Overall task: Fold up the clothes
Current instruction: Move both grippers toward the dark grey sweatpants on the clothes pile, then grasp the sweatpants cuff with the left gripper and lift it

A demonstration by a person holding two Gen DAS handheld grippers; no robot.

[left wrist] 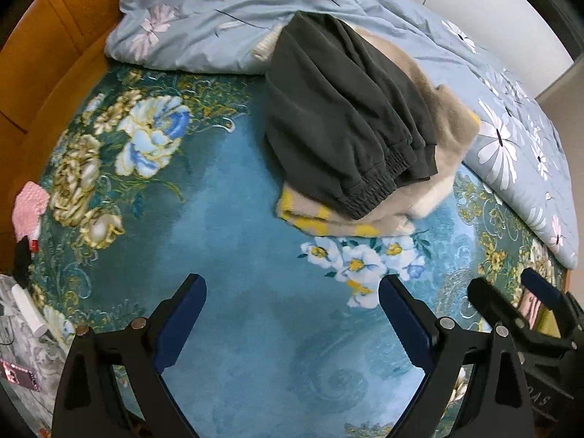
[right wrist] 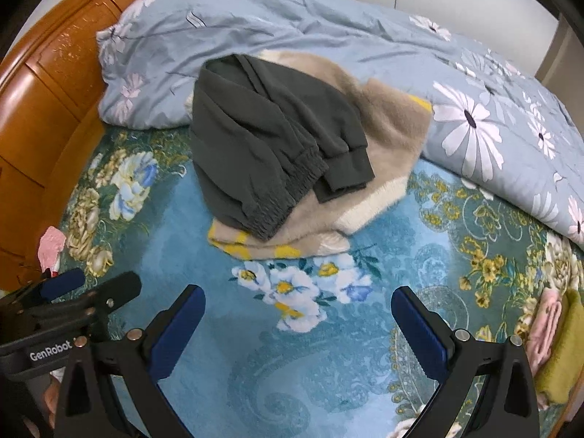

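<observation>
Dark grey trousers [left wrist: 339, 116] [right wrist: 262, 138] lie folded on top of a folded beige fleece garment with yellow and white patches [left wrist: 449, 138] [right wrist: 383, 146], in the middle of the bed. My left gripper [left wrist: 292, 288] hovers open over the teal floral blanket [left wrist: 219, 219], well short of the pile, nothing between its fingers. My right gripper [right wrist: 297, 299] is also open and empty, just in front of the pile. Each gripper shows in the other's view: the right gripper [left wrist: 511, 284] at the right edge, the left gripper [right wrist: 98, 284] at the lower left.
A light blue flowered duvet [left wrist: 237, 11] [right wrist: 328, 36] is bunched behind and right of the pile. The wooden headboard [left wrist: 54, 47] [right wrist: 47, 84] curves along the left. Pink and olive folded cloths [right wrist: 554, 346] lie at the right edge. A pink item [left wrist: 29, 208] sits at the left.
</observation>
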